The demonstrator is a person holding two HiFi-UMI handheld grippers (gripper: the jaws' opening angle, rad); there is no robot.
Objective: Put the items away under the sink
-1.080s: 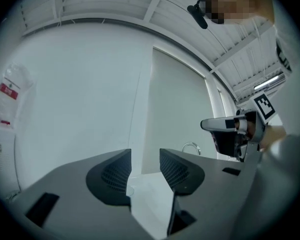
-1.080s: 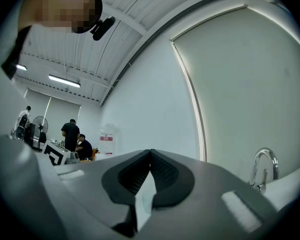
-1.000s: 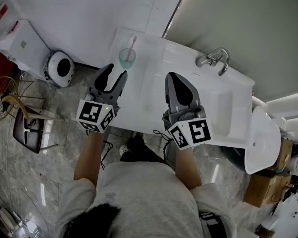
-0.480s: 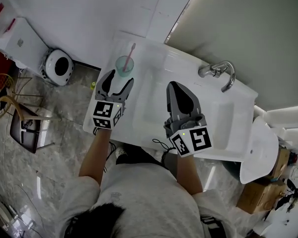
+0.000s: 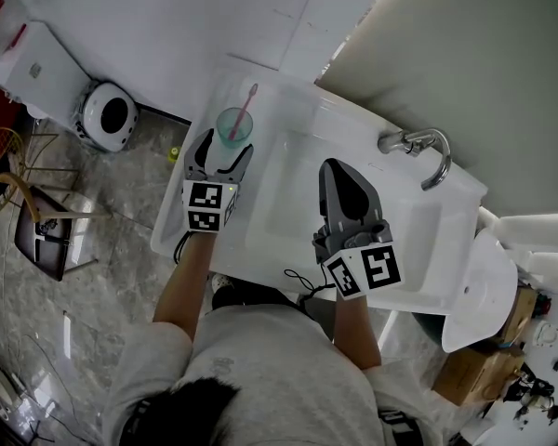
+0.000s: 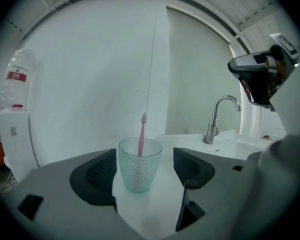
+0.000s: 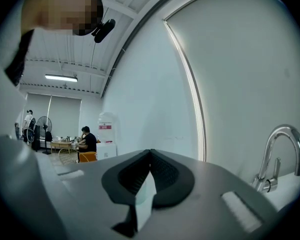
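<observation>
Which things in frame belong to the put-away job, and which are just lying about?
Job: teal cup; pink toothbrush in it; left gripper, jaws just opening, cup between them, untouched.
Lying about: faucet; round white floor device; chair; water dispenser; cardboard box.

Your left gripper (image 6: 144, 176) has just been opening its jaws; they flank, without touching, a translucent pale-green dimpled plastic cup (image 6: 139, 161) holding a slim pink toothbrush (image 6: 141, 134) on the white counter (image 6: 146, 215).

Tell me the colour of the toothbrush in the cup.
Pink. The toothbrush stands upright in the pale teal cup; the left gripper view shows it best.
</observation>
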